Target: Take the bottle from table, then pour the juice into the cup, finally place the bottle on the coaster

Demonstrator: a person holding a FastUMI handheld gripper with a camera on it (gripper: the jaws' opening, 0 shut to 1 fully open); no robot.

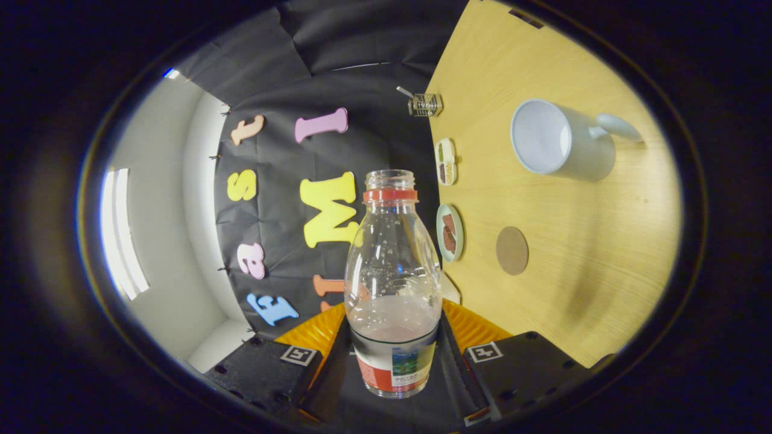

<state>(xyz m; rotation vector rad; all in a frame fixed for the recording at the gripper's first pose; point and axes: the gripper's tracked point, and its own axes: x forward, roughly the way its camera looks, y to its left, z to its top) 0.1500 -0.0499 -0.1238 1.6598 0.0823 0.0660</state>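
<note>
Bottle [392, 283] gripped between fingers [313, 333] — cup [558, 141] well apart.

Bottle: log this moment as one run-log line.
hand-held gripper: shut on bottle | bottle: uncapped, lifted, juice low | cup: on table | coaster: bare
</note>
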